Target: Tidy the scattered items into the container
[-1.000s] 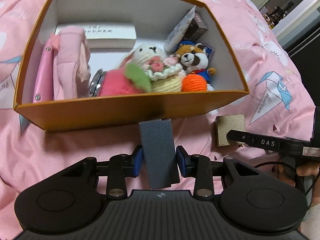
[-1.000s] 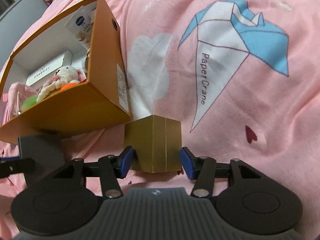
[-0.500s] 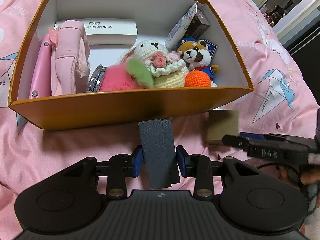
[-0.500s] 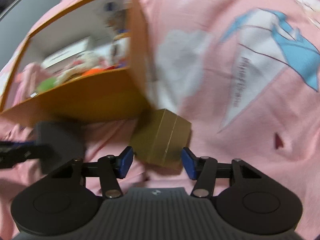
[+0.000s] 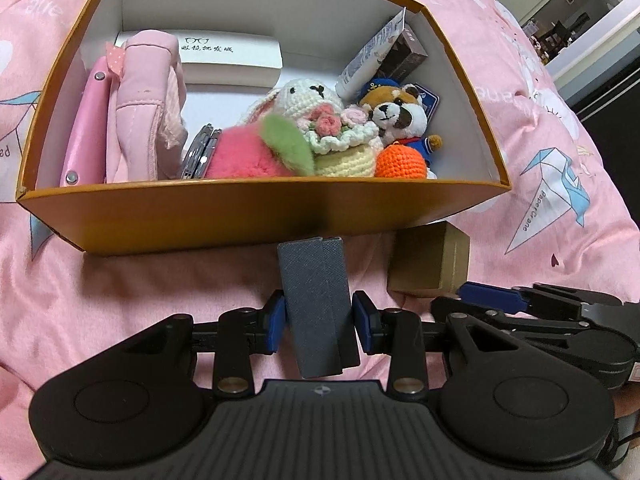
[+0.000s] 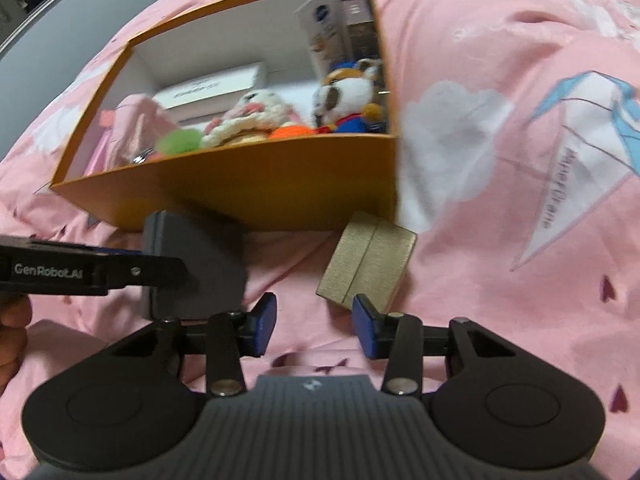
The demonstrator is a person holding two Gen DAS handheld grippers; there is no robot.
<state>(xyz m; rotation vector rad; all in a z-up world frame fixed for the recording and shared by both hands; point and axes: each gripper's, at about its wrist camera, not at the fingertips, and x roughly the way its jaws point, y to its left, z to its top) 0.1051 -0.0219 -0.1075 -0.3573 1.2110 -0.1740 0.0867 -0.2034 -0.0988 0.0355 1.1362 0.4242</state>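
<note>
Grey case (image 5: 316,304) and gold box (image 6: 366,262) lie just before the filled orange box (image 5: 256,216)

1. A pink bedspread (image 5: 500,60) fills nearly the whole scene, soft and creased, printed with white clouds, small dark red hearts and pale lettering.
2. A blue and white paper crane print (image 5: 560,184) with the words "PaperCrane" lies on the cloth at the right; the same kind of print (image 6: 592,120) shows in the right wrist view.
3. A grey wall (image 6: 68,12) rises beyond the bed at the upper left.
4. At the upper right, a lit doorway (image 5: 572,4) opens onto a room with dark furniture, too small to make out.
</note>
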